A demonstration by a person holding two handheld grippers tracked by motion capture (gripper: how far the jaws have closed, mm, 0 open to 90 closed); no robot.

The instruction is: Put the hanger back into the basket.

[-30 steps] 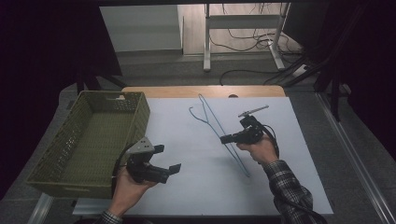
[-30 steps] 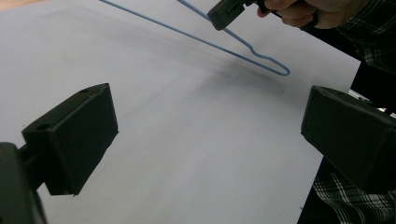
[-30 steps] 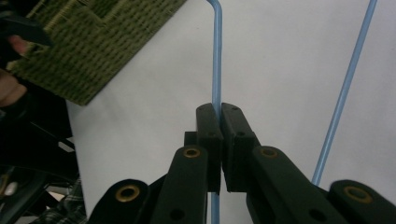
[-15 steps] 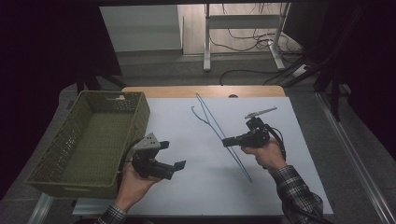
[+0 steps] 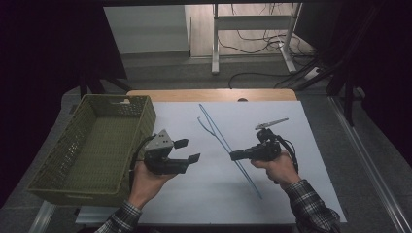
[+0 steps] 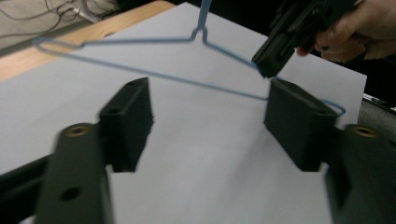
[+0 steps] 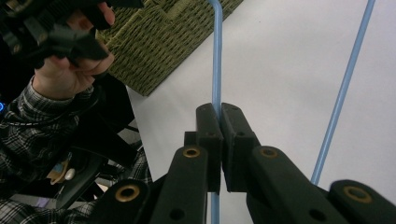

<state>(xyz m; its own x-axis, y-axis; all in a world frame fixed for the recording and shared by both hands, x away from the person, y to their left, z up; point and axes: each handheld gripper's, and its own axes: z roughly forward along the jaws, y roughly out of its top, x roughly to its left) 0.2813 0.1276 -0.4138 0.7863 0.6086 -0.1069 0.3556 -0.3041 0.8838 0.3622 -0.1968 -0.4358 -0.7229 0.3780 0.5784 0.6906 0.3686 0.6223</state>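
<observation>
Where the forearms enter at the near edge, the left gripper [image 5: 187, 151] hovers over the white sheet [image 5: 311, 126] just beside the green basket [image 5: 92, 141] — jaws apart with nothing between them, though they have just been closing. Right gripper [image 5: 233, 156] sits a little farther in, jaws pressed together on one wire of the blue hanger [image 5: 221, 138], which the right gripper view shows pinched between the pads. Hanger runs diagonally across mid-sheet — hook end toward the far wooden table edge [image 5: 209, 94].
</observation>
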